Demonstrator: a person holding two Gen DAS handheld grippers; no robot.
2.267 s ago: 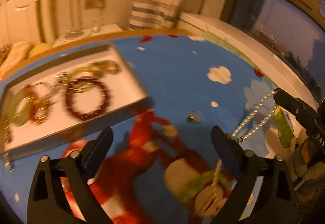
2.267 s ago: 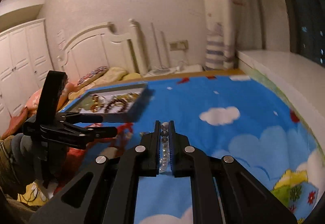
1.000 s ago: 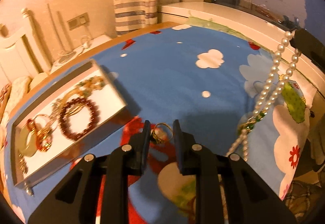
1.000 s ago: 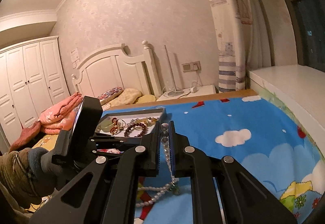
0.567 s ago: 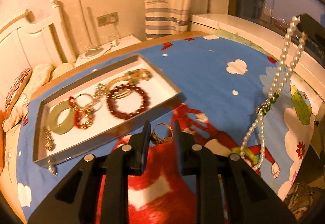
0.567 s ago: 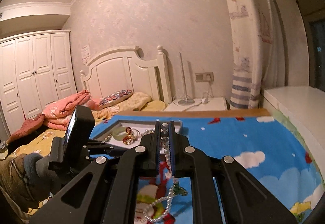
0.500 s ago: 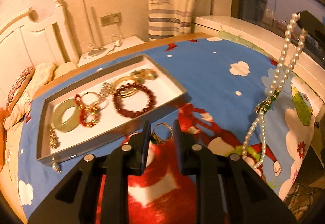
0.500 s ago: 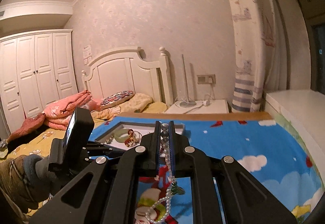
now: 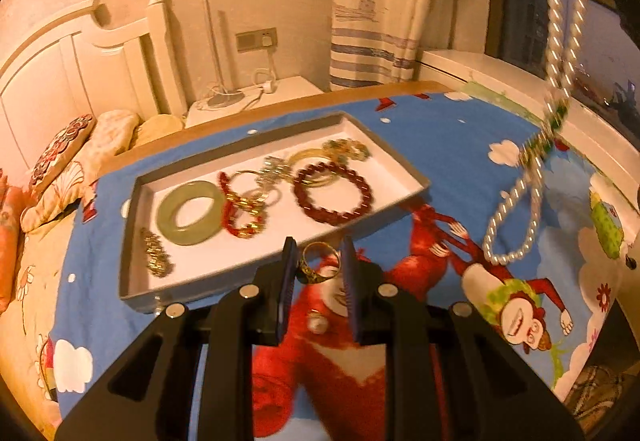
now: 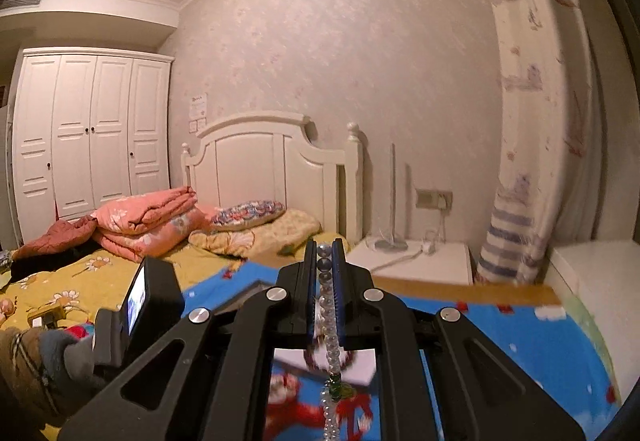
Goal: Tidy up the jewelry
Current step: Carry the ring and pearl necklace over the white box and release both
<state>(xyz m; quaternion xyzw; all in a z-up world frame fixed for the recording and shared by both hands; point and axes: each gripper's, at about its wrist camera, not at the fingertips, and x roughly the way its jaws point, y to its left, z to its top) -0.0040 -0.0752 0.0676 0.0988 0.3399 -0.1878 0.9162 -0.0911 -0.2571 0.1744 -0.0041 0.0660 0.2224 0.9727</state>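
Nearest in the left wrist view, the left gripper (image 9: pixel 316 261) has its black fingers (image 9: pixel 289 261) drawn narrow and clamped on a thin gold ring (image 9: pixel 319 264) with a small setting, held above a bench covered by a blue cartoon-print cloth (image 9: pixel 452 145) showing white clouds and a red figure. Just past the ring lies a shallow rectangular tray (image 9: pixel 404 171) with grey walls and a white floor, holding a smooth pale-green jade bangle (image 9: pixel 191 211), a dark red beaded bracelet (image 9: pixel 334 193), a red-and-gold beaded piece (image 9: pixel 242 207), thin gold bangles (image 9: pixel 310 161) and a small gold chain (image 9: pixel 155 253). To the right a pearl necklace (image 9: pixel 520 209) of round white beads with a green clasp hangs in a blurred loop over the cloth. In the right wrist view the right gripper (image 10: pixel 324 269) is closed tight on that necklace's strand, beads stacked between its fingers and trailing below. Beyond stand a white panelled headboard (image 10: pixel 260 157), folded pink quilts (image 10: pixel 148 217), a white wardrobe (image 10: pixel 92 137), a striped curtain (image 10: pixel 532 161) and a speckled wall. No writing is legible.
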